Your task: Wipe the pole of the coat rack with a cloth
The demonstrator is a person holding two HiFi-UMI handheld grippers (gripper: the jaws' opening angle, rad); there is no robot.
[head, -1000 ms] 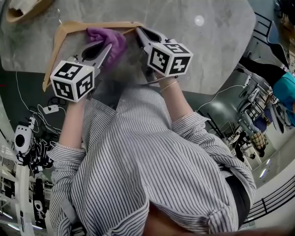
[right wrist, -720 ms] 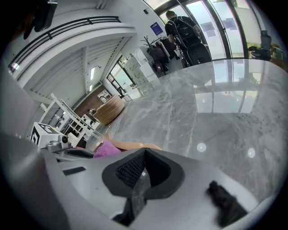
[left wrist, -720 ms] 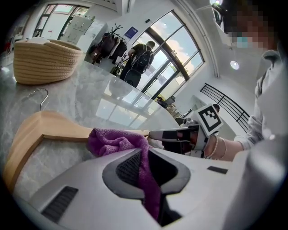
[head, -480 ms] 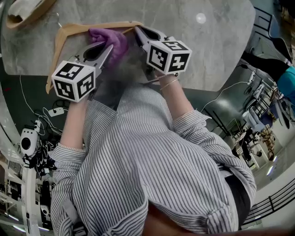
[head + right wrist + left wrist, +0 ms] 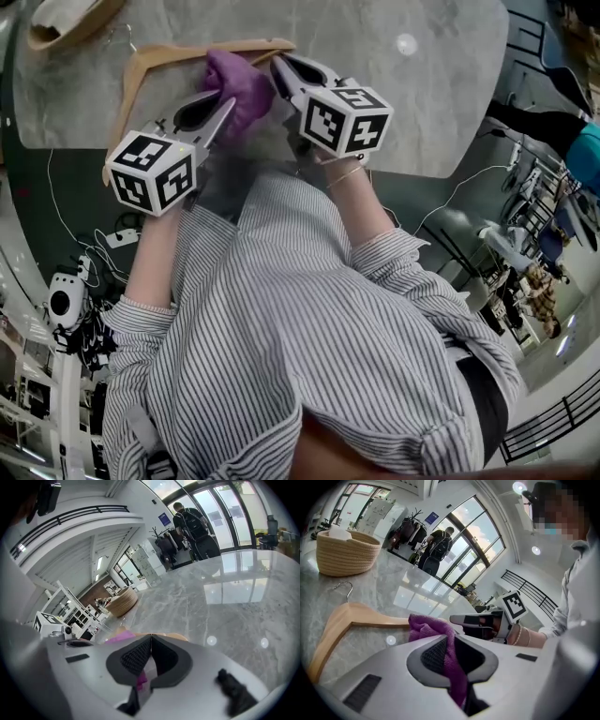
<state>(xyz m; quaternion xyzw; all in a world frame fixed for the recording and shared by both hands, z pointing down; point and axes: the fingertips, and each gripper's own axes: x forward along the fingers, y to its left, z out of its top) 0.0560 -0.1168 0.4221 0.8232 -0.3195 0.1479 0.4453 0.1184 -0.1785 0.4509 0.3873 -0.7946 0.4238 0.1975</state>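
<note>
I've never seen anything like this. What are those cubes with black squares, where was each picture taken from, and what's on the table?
There is no robot here. A person holds a hand tool in each hand: a gripper with two jaws. The patterned cubes are part of those tools. The head view comes from a camera on the person's head, looking down. The other two views come from cameras riding on each gripper, looking along its jaws. On the marble table lie a wooden hanger and, farther off, a woven basket. The left gripper is shut on a purple cloth, right by the hanger. The right gripper has its jaws together near the hanger's end, and nothing seems to be clamped in them.
</note>
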